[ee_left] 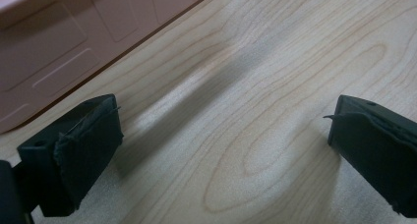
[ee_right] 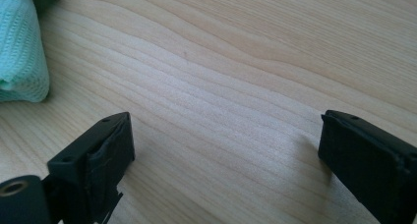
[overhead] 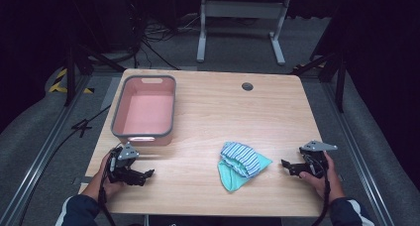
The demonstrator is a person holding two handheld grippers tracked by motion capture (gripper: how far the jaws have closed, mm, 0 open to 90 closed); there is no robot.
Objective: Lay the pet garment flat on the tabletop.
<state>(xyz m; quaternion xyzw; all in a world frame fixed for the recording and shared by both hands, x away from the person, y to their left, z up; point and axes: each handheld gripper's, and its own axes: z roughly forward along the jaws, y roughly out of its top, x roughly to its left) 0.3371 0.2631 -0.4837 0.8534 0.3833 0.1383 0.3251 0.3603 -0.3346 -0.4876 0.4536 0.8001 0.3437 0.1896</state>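
A crumpled garment [overhead: 241,164], striped blue and white over mint green, lies on the wooden table [overhead: 208,112] right of the middle near the front. A pink bin [overhead: 145,110] with a grey rim stands empty at the left. My left gripper [overhead: 148,174] rests low at the front left, just in front of the bin, pointing right; its jaws stand wide apart over bare wood [ee_left: 221,135]. My right gripper [overhead: 286,164] sits at the front right, pointing left toward the garment, open, with nothing between its jaws. The mint cloth [ee_right: 19,52] shows at the far left of the right gripper view.
The bin's pink wall [ee_left: 59,42] lies close ahead of the left jaws. A round cable hole [overhead: 247,86] sits at the table's back. A white desk frame [overhead: 242,23] and cables stand on the floor beyond the table.
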